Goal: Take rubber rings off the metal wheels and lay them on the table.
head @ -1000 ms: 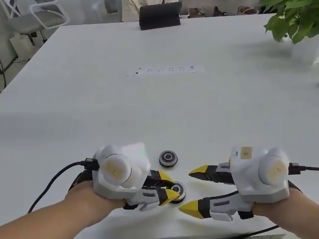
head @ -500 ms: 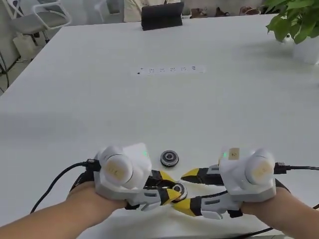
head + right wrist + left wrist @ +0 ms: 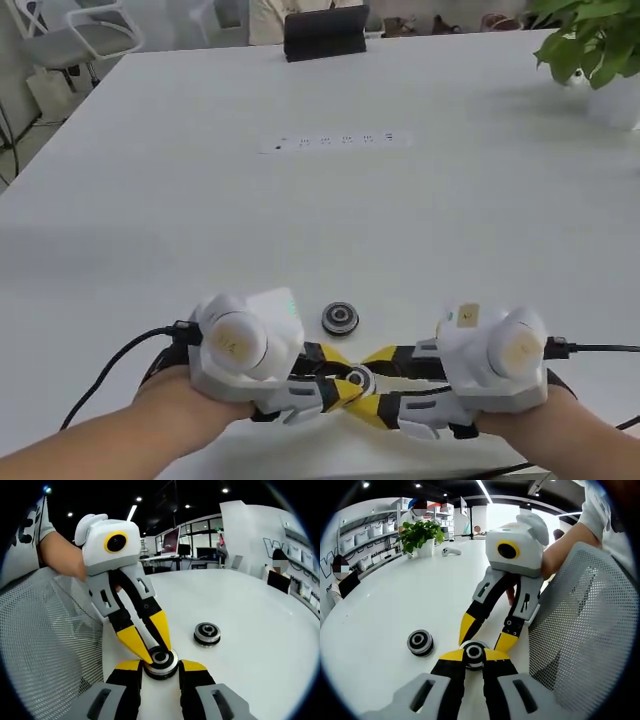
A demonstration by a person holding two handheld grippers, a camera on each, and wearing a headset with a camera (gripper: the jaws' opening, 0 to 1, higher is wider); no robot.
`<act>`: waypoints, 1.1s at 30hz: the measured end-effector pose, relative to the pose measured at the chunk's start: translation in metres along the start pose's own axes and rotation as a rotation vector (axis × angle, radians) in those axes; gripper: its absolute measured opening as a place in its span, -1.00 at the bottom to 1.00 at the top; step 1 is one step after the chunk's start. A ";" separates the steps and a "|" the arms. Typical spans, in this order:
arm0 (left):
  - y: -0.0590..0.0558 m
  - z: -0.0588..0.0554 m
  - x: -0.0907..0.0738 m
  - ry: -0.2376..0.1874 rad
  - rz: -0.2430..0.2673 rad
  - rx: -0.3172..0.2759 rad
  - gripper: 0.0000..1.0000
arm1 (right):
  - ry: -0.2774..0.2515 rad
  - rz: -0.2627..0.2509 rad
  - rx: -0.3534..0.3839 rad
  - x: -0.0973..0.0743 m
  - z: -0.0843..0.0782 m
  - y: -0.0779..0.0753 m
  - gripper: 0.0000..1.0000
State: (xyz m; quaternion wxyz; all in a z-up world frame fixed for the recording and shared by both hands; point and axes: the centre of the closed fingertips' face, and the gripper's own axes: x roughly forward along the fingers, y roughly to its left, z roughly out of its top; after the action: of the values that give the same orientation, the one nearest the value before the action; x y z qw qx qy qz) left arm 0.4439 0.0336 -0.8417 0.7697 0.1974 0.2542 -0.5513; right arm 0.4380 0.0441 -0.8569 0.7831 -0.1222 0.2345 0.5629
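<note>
My left gripper (image 3: pixel 474 656) has its jaws clamped on a small silver metal wheel with black rubber ring (image 3: pixel 161 660), down on the white desk (image 3: pixel 400 220). My right gripper (image 3: pixel 161 667) has its jaws parted, straddling it. A second ringed wheel (image 3: pixel 207 633) lies just beyond them.

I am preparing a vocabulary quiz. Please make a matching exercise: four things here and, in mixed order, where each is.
1 near wheel
2 far wheel
3 plant
4 socket strip

a far right corner of the table
b between the jaws of the left gripper
c lying free on the table
d middle of the table

Pairs: 1-b, 2-c, 3-a, 4-d
</note>
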 end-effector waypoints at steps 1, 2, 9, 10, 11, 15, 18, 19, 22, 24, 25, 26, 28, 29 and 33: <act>0.000 0.000 0.000 0.000 0.000 0.001 -0.85 | -0.001 -0.003 -0.004 -0.001 -0.001 -0.002 -0.48; 0.000 0.000 0.000 -0.001 0.000 0.001 -0.85 | -0.001 -0.005 -0.010 -0.002 -0.001 -0.002 -0.49; 0.000 0.000 0.000 -0.005 0.000 0.001 -0.85 | 0.006 -0.012 -0.024 -0.006 -0.002 -0.002 -0.54; 0.000 0.000 0.000 -0.005 0.000 0.001 -0.85 | 0.006 -0.012 -0.024 -0.006 -0.003 -0.002 -0.54; 0.000 0.000 0.000 -0.005 0.000 0.001 -0.85 | 0.006 -0.013 -0.021 -0.007 -0.004 -0.003 -0.55; 0.000 0.000 0.000 -0.004 0.002 -0.001 -0.85 | 0.009 -0.015 -0.018 -0.009 -0.007 -0.004 -0.60; 0.000 0.000 0.000 -0.004 0.004 -0.003 -0.85 | 0.015 -0.014 -0.018 -0.012 -0.009 -0.005 -0.67; 0.000 0.000 0.000 -0.005 0.004 -0.004 -0.85 | 0.017 -0.014 -0.018 -0.012 -0.010 -0.005 -0.70; 0.000 0.000 0.000 -0.006 0.004 -0.004 -0.85 | 0.031 -0.021 -0.016 -0.014 -0.013 -0.007 -0.83; 0.000 0.000 0.000 -0.008 0.004 -0.007 -0.85 | 0.028 -0.030 0.013 -0.015 -0.014 -0.011 -0.90; 0.000 0.000 0.000 -0.008 0.005 -0.007 -0.85 | 0.025 -0.030 0.020 -0.015 -0.013 -0.011 -0.91; 0.000 -0.001 0.000 -0.009 0.005 -0.008 -0.85 | 0.025 -0.031 0.023 -0.015 -0.014 -0.011 -0.91; 0.001 -0.001 0.000 -0.010 0.006 -0.010 -0.85 | 0.026 -0.035 0.032 -0.014 -0.014 -0.012 -0.92; 0.001 -0.001 0.000 -0.010 0.007 -0.010 -0.85 | 0.026 -0.035 0.042 -0.014 -0.015 -0.014 -0.92; 0.001 -0.001 0.001 -0.010 0.008 -0.010 -0.85 | 0.034 -0.056 0.112 -0.014 -0.018 -0.020 -1.00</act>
State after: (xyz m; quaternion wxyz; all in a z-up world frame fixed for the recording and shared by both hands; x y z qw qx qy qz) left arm 0.4445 0.0338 -0.8426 0.7742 0.1918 0.2523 -0.5479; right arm 0.4493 0.0179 -0.8663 0.8001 -0.0939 0.2754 0.5246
